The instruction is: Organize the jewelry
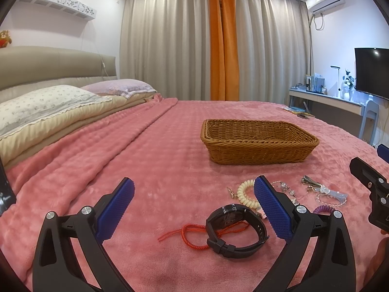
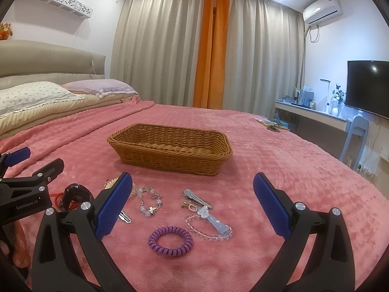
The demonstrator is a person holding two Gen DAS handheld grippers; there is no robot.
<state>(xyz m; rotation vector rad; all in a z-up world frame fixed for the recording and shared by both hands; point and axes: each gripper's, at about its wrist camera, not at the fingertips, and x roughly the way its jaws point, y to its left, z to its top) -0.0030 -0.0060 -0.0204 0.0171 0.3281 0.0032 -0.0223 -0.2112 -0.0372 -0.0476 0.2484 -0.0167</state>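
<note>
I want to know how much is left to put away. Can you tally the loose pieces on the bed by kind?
Watch: 1
Red cord bracelet: 1
Coil hair ties, cream and purple: 2
Bead bracelets: 2
Hair clips, at least: 2
Total: 8 or more; small charms are unclear. Basket: nothing visible inside.

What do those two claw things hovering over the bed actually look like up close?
Each gripper, left and right, is a black plastic fork with two arms, silver round bolts at the joints, and flat blue pads with a dotted texture on the fingers. White lettering marks the left gripper's side. No cables or sleeves show.
</note>
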